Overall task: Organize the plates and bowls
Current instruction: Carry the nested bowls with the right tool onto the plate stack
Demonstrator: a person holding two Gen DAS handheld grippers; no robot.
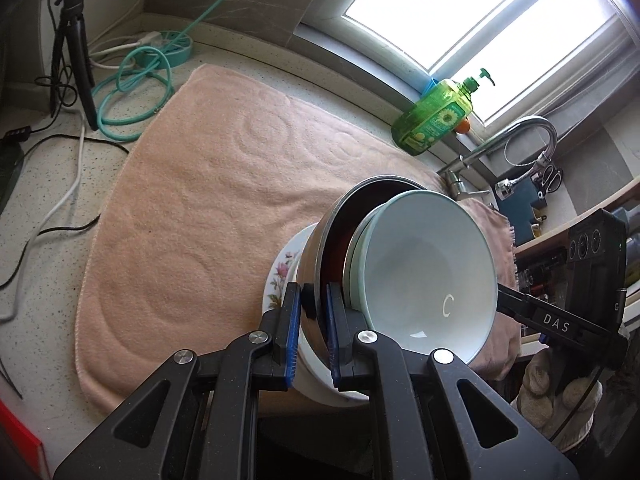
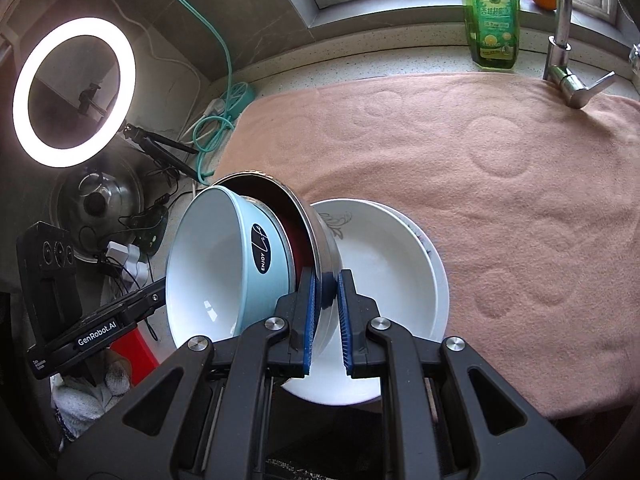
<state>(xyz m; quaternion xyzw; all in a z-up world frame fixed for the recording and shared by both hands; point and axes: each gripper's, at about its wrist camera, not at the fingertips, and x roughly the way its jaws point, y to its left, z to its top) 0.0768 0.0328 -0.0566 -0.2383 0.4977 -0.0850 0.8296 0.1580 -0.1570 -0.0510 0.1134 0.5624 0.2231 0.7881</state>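
Observation:
A steel bowl (image 1: 316,248) (image 2: 320,232) with a pale blue bowl (image 1: 424,260) (image 2: 208,264) nested in it sits tilted over a floral plate (image 1: 280,272) and a deep white plate (image 2: 392,272). The stack is at the near edge of the pink towel (image 1: 200,200) (image 2: 480,200). My left gripper (image 1: 314,296) is shut on the steel bowl's rim on one side. My right gripper (image 2: 327,280) is shut on the rim on the opposite side. Each gripper shows in the other's view, the right gripper (image 1: 504,300) and the left gripper (image 2: 160,292). Whether the plates rest on the towel I cannot tell.
A green soap bottle (image 1: 436,114) (image 2: 492,20) and a faucet (image 1: 532,136) (image 2: 564,40) stand at the towel's far side by the window. A ring light (image 2: 72,92) on a tripod (image 1: 76,60), a teal hose (image 1: 132,92), cables and a pot lid (image 2: 100,200) crowd the counter's left.

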